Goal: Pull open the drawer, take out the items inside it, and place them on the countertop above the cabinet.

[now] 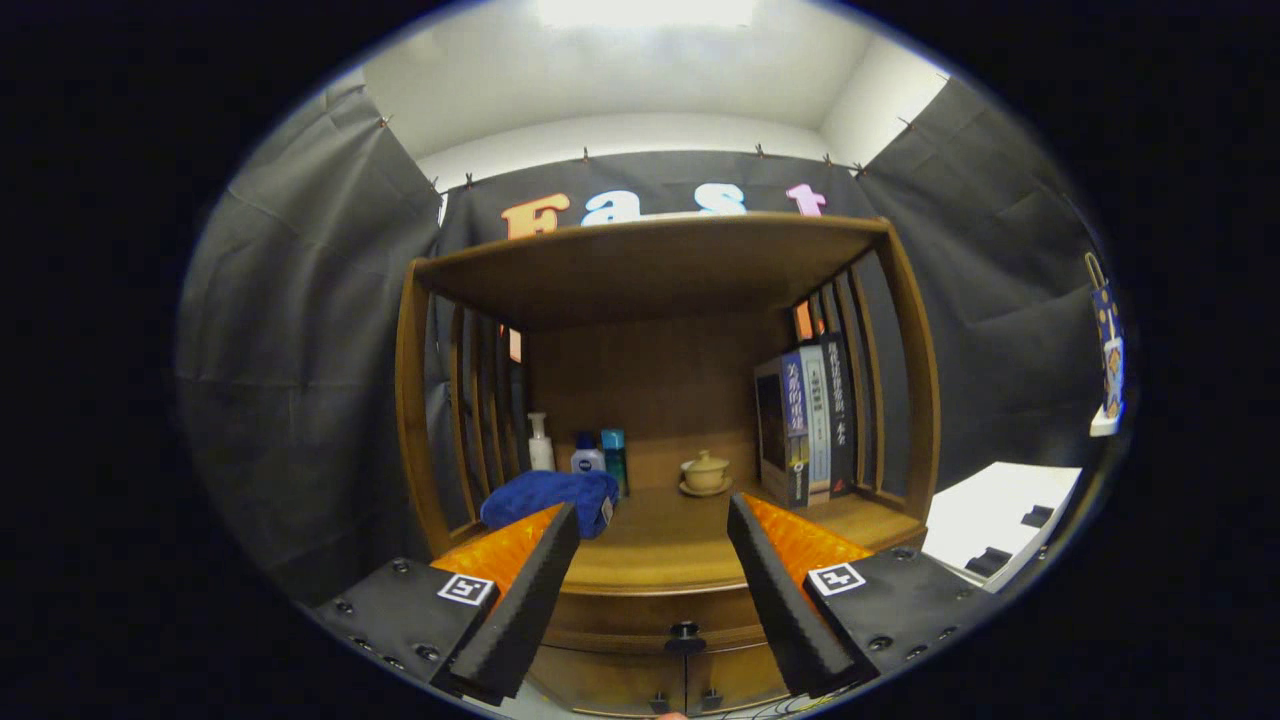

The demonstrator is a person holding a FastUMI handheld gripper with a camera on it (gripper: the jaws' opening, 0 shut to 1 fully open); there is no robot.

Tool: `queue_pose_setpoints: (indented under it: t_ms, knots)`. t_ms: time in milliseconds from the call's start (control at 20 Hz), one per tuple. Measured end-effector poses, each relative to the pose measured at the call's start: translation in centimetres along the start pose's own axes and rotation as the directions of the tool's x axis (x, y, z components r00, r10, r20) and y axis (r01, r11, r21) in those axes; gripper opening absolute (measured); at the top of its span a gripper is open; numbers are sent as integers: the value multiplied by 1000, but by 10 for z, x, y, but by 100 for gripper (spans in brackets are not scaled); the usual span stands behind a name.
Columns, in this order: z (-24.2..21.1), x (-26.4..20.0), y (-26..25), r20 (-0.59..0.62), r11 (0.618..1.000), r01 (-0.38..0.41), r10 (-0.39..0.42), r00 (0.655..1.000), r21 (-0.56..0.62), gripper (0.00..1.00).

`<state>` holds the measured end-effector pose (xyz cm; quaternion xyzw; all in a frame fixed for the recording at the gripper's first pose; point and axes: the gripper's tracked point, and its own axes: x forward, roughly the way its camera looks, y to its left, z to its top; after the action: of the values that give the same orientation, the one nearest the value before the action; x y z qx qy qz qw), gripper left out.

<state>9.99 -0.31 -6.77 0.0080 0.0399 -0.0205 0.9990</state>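
Observation:
My gripper is open, its two fingers spread wide with nothing between them. Below and just ahead of the fingers is the wooden cabinet's shut drawer front with a small dark knob. Above it lies the wooden countertop, roofed by a shelf top. A folded blue cloth rests on the countertop just past the left finger. The inside of the drawer is hidden.
At the back of the countertop stand a white pump bottle, a small white-and-blue bottle, a teal box and a beige lidded cup. Several books stand upright at the right. Two lower door knobs sit beneath the drawer.

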Motion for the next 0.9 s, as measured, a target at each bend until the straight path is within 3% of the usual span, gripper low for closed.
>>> queue_pose_setpoints:
  t_ms: [400,750,900]
  knots:
    - [-104,18,-26,-145,997,32,-41,989,-65,99]
    - [-173,25,-46,-267,981,43,-93,959,-188,98]
    - [-195,36,-46,-307,984,38,-90,947,-173,96]
